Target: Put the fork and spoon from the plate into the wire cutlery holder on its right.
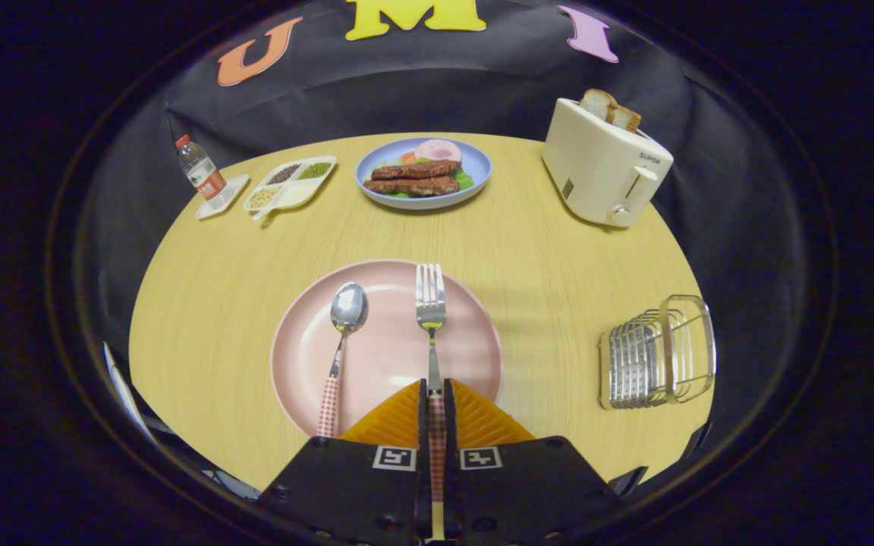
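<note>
Where the round wooden bench fills the near ground, the gripper sits low over its front edge, its two fingers pressed together on the checked handle of the fork. That fork lies on the pink plate, tines pointing away, its handle running back between the fingers. Just left of it on the same plate lies the spoon, bowl away, its checked handle reaching the plate's near rim beside the left finger. Well to the right of the plate, near the bench's edge, stands the wire cutlery holder. Farther back sit a blue dish of food, a divided tray and a water bottle at the left, and a toaster with bread at the right. Black cloth closes the booth behind.
</note>
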Action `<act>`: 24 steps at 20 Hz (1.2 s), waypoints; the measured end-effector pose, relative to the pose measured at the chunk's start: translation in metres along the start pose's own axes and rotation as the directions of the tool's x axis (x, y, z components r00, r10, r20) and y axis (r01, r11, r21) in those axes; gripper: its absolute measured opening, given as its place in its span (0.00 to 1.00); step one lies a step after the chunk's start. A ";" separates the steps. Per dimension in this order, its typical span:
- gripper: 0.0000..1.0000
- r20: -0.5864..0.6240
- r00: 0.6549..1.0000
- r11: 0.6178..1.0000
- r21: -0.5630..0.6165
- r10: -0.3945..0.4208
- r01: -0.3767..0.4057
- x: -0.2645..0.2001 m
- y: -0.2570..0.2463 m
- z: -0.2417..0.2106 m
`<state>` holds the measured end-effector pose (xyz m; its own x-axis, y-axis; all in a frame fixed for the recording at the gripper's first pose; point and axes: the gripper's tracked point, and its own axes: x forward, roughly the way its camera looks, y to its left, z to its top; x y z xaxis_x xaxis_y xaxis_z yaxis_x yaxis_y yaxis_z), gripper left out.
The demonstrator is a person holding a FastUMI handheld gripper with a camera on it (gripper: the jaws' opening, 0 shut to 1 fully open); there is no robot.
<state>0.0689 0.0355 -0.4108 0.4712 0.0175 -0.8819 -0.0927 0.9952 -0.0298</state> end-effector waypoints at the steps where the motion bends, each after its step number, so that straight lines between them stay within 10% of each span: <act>1: 0.06 0.010 1.000 1.000 0.003 0.000 0.000 -0.009 -0.005 0.004; 11: 0.06 0.059 0.997 0.998 0.019 -0.053 0.052 -0.090 -0.086 0.017; 24: 0.06 -0.157 0.985 0.996 0.050 -0.065 0.074 -0.129 -0.184 0.000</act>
<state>0.0256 -0.1498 -0.2916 0.3323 -0.0623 -0.9411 -0.0134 0.9974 -0.0708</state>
